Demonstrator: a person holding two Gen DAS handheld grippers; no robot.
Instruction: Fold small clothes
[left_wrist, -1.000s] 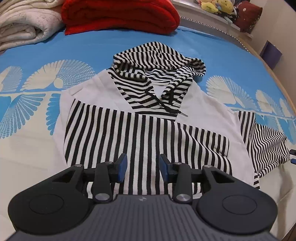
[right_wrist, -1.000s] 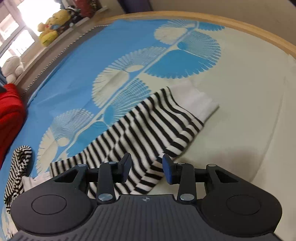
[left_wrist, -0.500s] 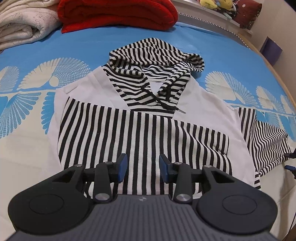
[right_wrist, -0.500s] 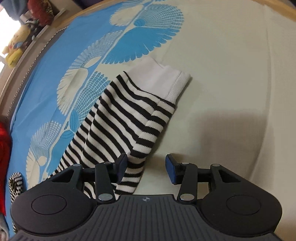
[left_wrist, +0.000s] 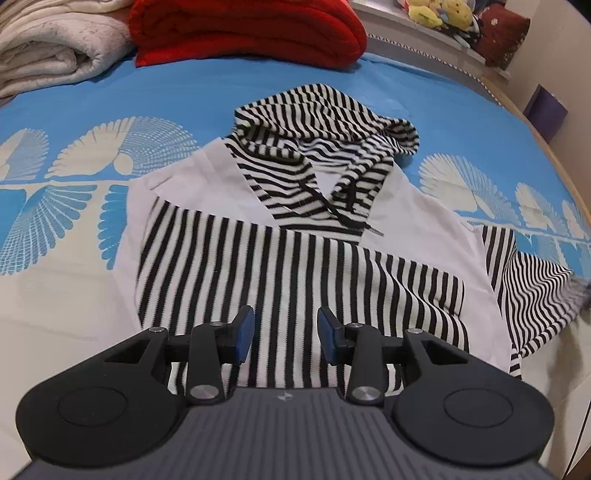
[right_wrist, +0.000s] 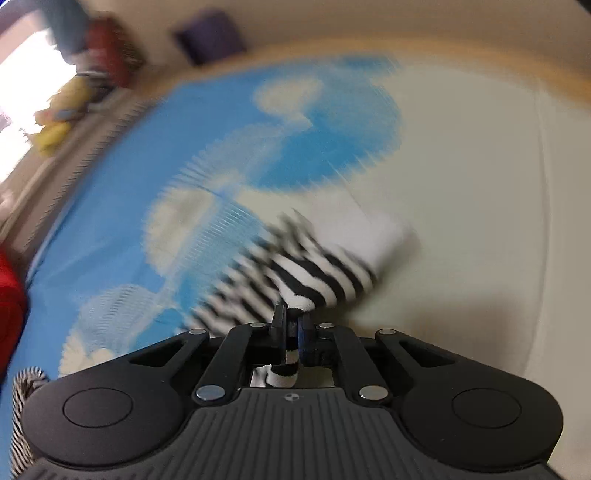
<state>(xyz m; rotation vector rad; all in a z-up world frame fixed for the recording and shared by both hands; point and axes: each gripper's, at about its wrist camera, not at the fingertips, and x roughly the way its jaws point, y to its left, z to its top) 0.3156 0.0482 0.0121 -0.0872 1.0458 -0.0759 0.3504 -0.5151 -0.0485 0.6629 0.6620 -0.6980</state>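
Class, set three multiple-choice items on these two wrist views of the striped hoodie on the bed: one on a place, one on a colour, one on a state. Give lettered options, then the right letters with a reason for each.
1. Where does the red blanket lie?
A. beyond the hood
B. on the sleeve
C. under the left tool

2. What colour is the sleeve's cuff?
A. red
B. white
C. blue

3. What is the right tool doing?
A. standing open over bare sheet
B. shut on the striped sleeve
C. holding the drawstring

Answers:
1 A, the blanket is at the far end of the bed, past the hoodie's hood.
2 B, the band past the stripes is plain white.
3 B, striped fabric is pinched between its closed fingers.
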